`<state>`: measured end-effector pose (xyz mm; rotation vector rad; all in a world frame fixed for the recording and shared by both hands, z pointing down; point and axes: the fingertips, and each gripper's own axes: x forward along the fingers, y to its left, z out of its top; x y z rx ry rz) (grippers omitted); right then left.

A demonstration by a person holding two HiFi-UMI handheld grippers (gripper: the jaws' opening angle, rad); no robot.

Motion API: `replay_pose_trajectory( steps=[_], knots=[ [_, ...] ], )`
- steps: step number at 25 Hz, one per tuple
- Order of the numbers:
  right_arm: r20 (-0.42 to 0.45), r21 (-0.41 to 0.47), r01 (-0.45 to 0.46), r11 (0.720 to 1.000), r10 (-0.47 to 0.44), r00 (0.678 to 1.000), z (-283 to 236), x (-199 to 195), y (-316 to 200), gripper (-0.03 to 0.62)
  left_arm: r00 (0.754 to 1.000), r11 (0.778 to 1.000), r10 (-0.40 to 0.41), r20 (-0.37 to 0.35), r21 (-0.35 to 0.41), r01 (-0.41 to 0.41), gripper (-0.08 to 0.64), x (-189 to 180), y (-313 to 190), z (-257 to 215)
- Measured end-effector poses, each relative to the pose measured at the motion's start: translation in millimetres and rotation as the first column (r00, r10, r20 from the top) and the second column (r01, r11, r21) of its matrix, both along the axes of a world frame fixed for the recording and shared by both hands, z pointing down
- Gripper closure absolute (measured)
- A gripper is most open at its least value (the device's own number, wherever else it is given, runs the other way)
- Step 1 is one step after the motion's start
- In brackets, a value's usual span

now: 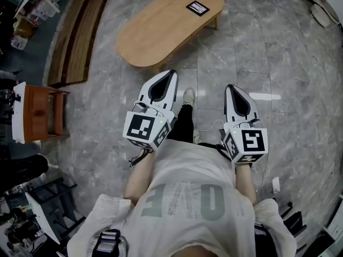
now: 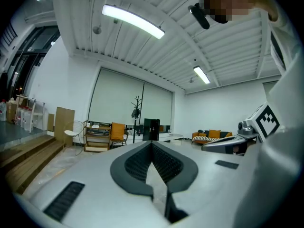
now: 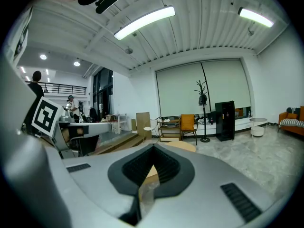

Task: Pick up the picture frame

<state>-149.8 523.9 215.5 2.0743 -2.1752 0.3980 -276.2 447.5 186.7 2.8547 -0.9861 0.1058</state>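
**Head view.** Frame [image 1: 198, 8]: lies flat near the right end of the oval wooden surface [image 1: 161, 28], at the picture's top. Left tool [image 1: 172, 74] and right tool [image 1: 230, 88]: side by side over the grey floor [image 1: 278, 63], tips toward the surface, both well apart from it and from the frame.

**Left gripper view.** Left tool: clenched, ribbed pads meeting at the tip, nothing between them. The right tool shows at the right edge.

**Right gripper view.** Right tool: clenched, empty. The wooden surface shows just past its tips.
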Motion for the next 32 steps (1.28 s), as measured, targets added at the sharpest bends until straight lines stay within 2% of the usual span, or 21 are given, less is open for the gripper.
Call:
replay_pose_trajectory(
  steps=[5, 9, 15, 22, 27, 32],
  knots=[
    [-0.016, 0.041, -0.026, 0.999, 0.026, 1.000, -4.9, 17.2, -24.3, 0.587, 1.000, 0.999, -0.003, -0.024, 0.037, 0.004, 0.552, 10.8, -36.2, -5.6],
    [-0.068, 0.065, -0.055, 0.996, 0.059, 0.996, -3.3, 35.9, -57.7, 0.588, 0.998, 0.999, 0.013, -0.059, 0.044, -0.011, 0.552, 28.8, -76.6, -1.0],
    [-0.109, 0.116, -0.072, 0.991, 0.084, 0.990, -11.2, 84.3, -137.9, 0.588, 0.995, 0.996, 0.063, -0.079, 0.065, -0.058, 0.552, 92.3, -157.1, 2.3],
    [-0.098, 0.111, -0.073, 0.991, 0.084, 0.992, -28.2, 155.2, -284.5, 0.588, 0.995, 0.995, 0.089, -0.041, 0.046, -0.087, 0.552, 167.1, -289.4, 1.2],
    [-0.107, 0.118, -0.058, 0.991, 0.071, 0.992, -40.2, 193.6, -394.4, 0.588, 0.996, 0.996, 0.076, -0.046, 0.058, -0.074, 0.552, 204.6, -388.6, -9.7],
    [-0.104, 0.121, -0.038, 0.992, 0.051, 0.993, -43.5, 219.5, -473.0, 0.588, 0.997, 0.995, 0.054, -0.056, 0.091, -0.049, 0.552, 234.1, -457.4, -22.2]
  ],
)
